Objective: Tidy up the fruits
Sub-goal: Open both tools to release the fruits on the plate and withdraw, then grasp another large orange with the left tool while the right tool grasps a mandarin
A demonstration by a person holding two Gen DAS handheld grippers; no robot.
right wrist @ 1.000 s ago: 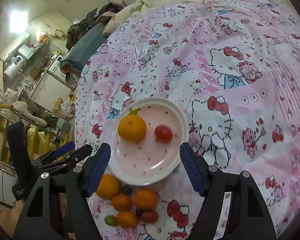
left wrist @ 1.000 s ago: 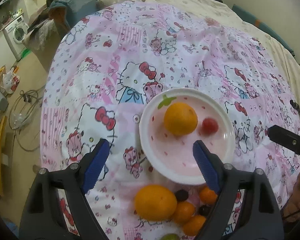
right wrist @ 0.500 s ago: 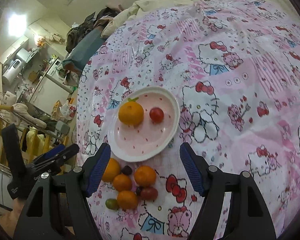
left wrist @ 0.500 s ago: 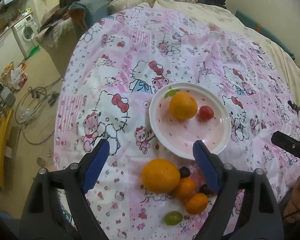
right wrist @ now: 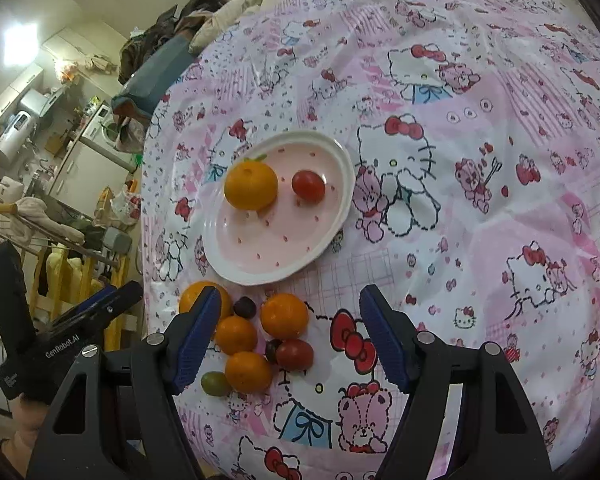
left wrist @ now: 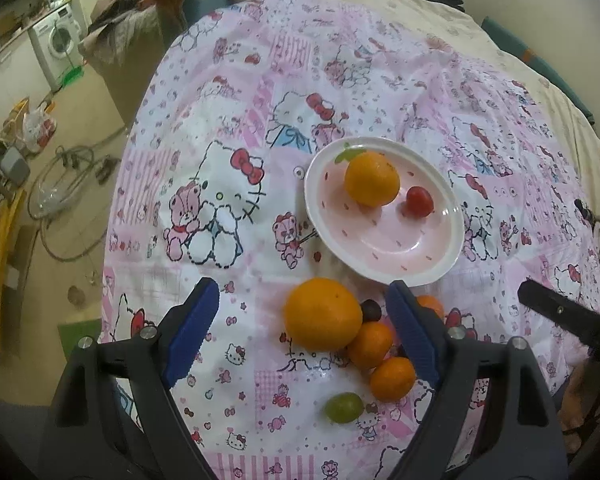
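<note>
Both tongs spread wide, empty. Loose fruit cluster lies on the cartoon-print bedspread (right wrist: 480, 208), between the tongs and the plate (right wrist: 332, 232).

Left tongs (left wrist: 304, 336): large orange (left wrist: 323, 314) sits right in the gap, toward the right finger. Right tongs (right wrist: 288, 336): small mandarin (right wrist: 284, 316) and red tomato (right wrist: 296, 354) in the gap; green grape (right wrist: 215, 384) just by the left finger.

Plate: glossy, shallow, pink-speckled; holds one orange (right wrist: 251, 185) and a cherry tomato (right wrist: 308, 186), apart. Fruit round, no long axis; skins dimpled or smooth. Likely to roll on soft cloth.
</note>
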